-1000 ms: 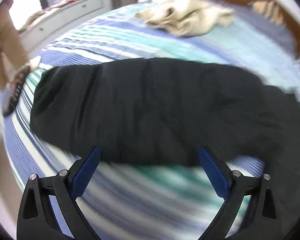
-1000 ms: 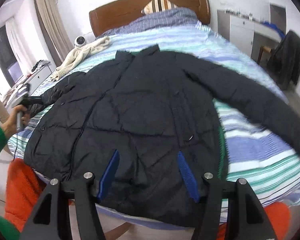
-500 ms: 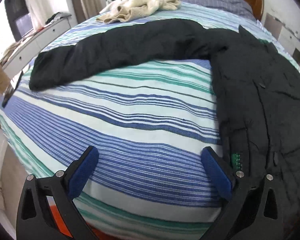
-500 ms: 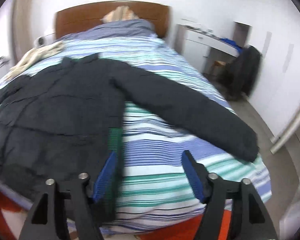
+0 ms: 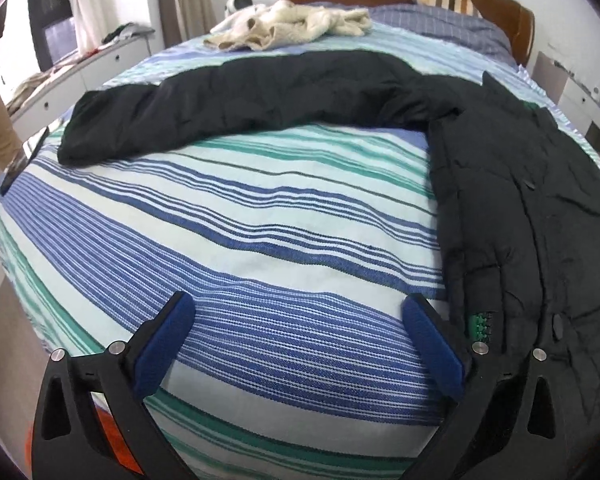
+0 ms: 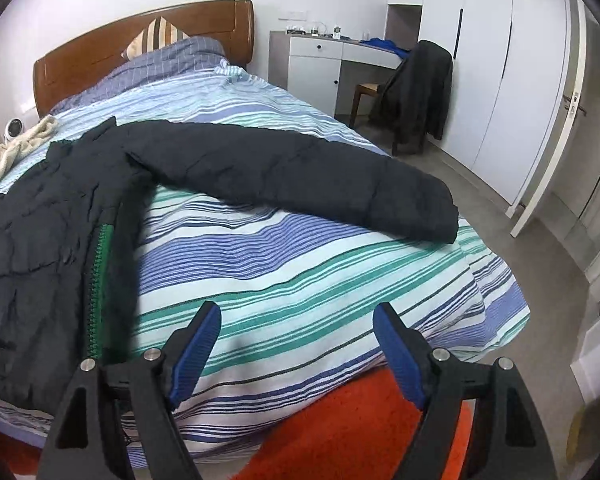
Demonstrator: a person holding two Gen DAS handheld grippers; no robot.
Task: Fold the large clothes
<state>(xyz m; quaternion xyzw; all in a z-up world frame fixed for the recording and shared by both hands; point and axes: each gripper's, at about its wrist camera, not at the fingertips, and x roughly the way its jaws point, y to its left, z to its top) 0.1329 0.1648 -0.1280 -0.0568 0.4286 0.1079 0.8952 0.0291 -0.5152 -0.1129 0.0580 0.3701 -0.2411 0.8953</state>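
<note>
Striped bed (image 5: 260, 216) under a spread black jacket (image 5: 540, 200) — left gripper (image 5: 300, 332) wide, empty; right gripper (image 6: 296, 336) opening, empty — sleeves outstretched.

No readable text, labels, brands or numbers anywhere.

Both my views are bright with soft, even daylight. In the left view the window (image 5: 8, 52) at far left is blown out white. Fisheye bending curves the bed (image 5: 260, 208) and darkens the corners. The jacket (image 6: 52, 248) reads near-black, its folds barely visible. Focus is sharp.
</note>
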